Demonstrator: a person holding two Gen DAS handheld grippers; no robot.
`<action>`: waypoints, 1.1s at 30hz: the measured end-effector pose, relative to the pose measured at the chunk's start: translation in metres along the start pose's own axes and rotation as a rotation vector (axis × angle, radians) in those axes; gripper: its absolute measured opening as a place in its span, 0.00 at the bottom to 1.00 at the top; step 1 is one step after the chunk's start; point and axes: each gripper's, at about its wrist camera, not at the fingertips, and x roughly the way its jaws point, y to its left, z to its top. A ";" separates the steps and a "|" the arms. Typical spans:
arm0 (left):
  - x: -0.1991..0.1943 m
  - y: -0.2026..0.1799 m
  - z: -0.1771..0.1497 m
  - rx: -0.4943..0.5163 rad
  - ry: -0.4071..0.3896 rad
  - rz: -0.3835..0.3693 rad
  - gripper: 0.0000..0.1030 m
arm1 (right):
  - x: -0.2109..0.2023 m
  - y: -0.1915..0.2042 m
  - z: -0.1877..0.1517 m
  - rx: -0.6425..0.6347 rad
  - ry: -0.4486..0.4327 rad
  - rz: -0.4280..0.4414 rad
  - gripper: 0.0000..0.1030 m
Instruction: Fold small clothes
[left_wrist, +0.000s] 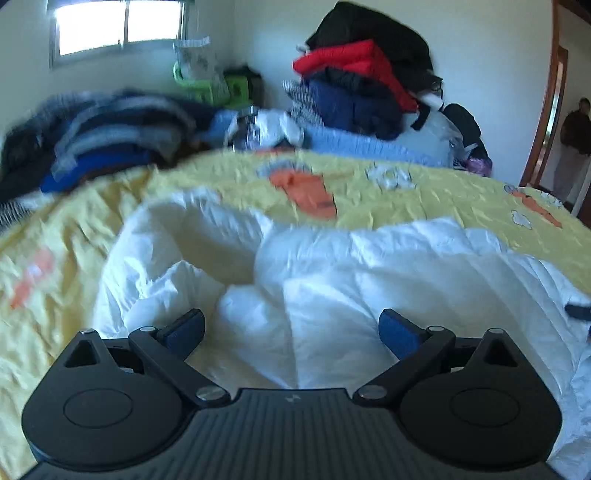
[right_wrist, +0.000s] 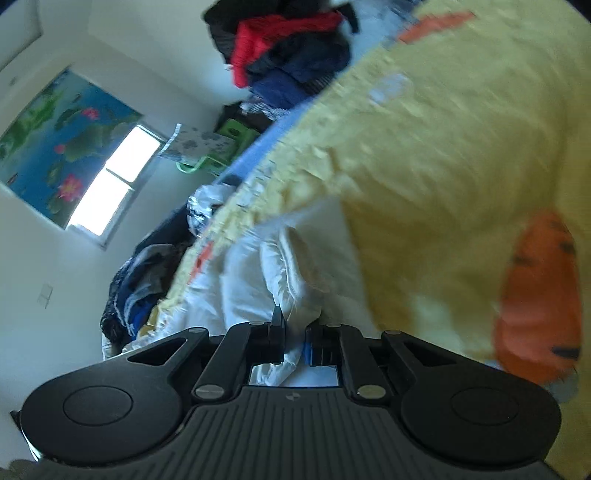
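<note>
My right gripper (right_wrist: 294, 341) has its jaws together, and a thin edge of the white garment (right_wrist: 258, 291) is pinched between the pads, as far as I can read it in the right wrist view; the fabric runs from the jaws outward over the bed. My left gripper (left_wrist: 291, 332) has its jaws wide apart and holds nothing. It hangs just above the same white garment (left_wrist: 314, 288), with the blue pads on either side of a raised fold but not pressing on it.

The garment lies crumpled on the yellow bedspread (left_wrist: 229, 177), which has orange carrot prints. I see many loose ridges and no flat, straight edge, so I judge that the folding of this piece is only at its beginning: one side is caught, the other is not yet taken, and no clean fold is made.

Farther out, a low pile of dark and blue clothes (left_wrist: 96, 136) lies at the far left of the bed, and a tall heap with a red jacket (left_wrist: 354, 66) stands at the far end. Whether these are finished or waiting I cannot tell; the pictures are blurred there. A person (left_wrist: 576, 147) stands in the doorway at the right.
</note>
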 end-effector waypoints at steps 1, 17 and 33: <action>0.006 0.004 0.000 -0.014 0.012 -0.002 0.98 | 0.003 -0.004 -0.003 0.006 0.009 -0.003 0.09; 0.047 0.027 -0.018 -0.037 0.017 0.053 1.00 | 0.024 -0.006 -0.015 -0.031 0.042 -0.005 0.11; -0.041 -0.051 -0.008 0.162 -0.275 0.257 1.00 | -0.004 0.106 -0.015 -0.455 -0.173 0.059 0.72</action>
